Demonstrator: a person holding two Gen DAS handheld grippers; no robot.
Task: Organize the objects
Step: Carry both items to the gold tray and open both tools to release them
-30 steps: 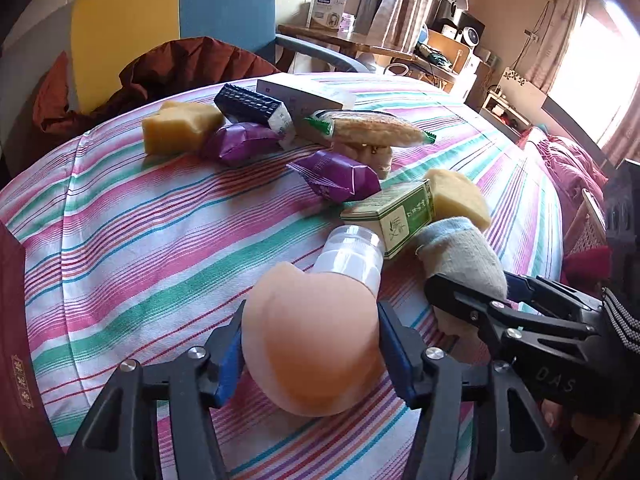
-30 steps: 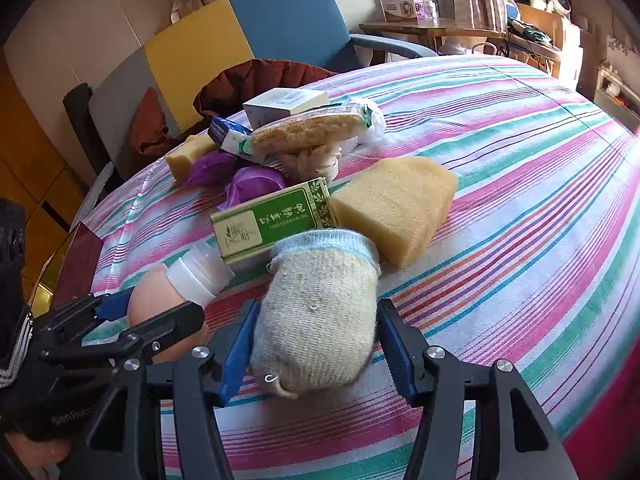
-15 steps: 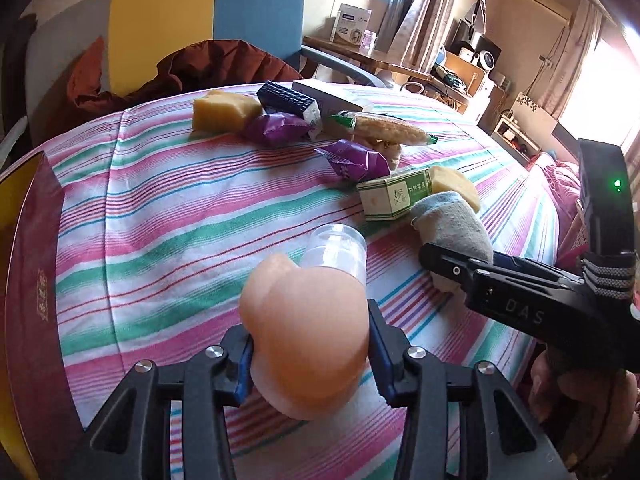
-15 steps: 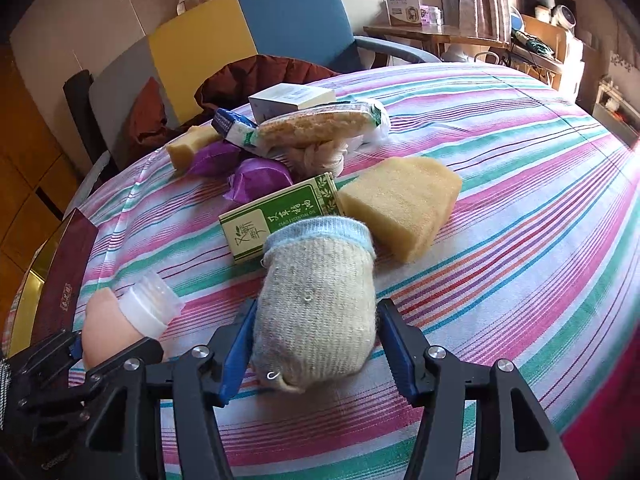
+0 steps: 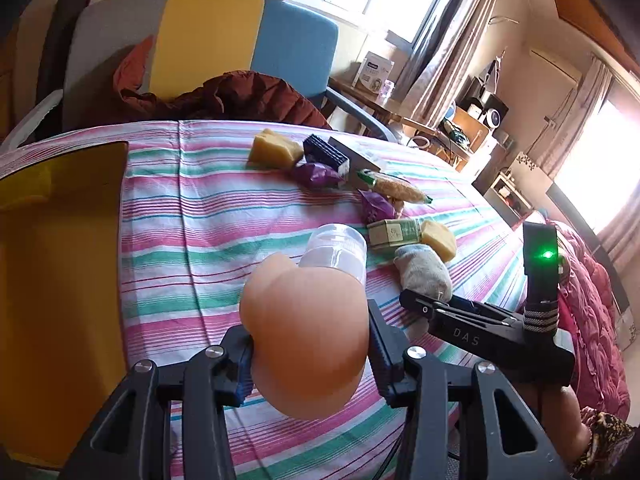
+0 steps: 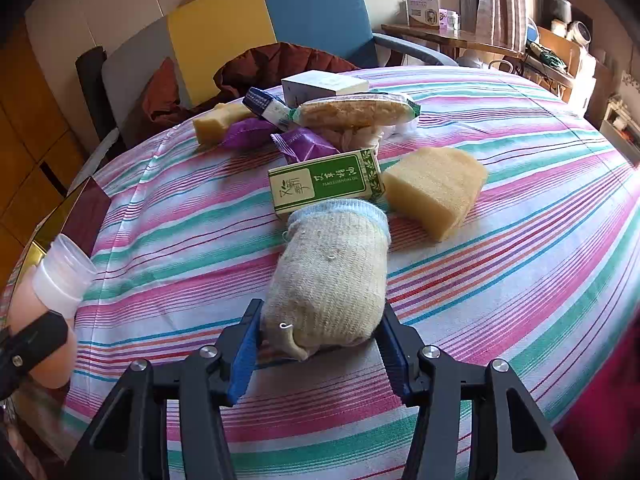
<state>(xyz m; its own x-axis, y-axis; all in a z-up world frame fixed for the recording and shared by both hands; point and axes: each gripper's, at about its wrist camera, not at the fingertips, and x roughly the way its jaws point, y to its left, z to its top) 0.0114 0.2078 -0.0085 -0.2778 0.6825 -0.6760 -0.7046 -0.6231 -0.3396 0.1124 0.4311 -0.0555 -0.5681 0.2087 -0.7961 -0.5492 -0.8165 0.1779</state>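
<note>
Behind the peach bottle (image 5: 308, 336) clenched by the left gripper (image 5: 310, 354), its cap seems half-hidden.

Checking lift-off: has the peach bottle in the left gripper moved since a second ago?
Yes. The peach bottle, shut in the left gripper, has drifted left, away from the green box, toward the yellow box.

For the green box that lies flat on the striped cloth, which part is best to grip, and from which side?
Probably across its two long narrow sides, coming from above. The green box lies flat with its broad printed face up, so only the thin width fits between jaws. The sock touches its near edge and the sponge crowds its right end, so a low approach looks blocked.
</note>
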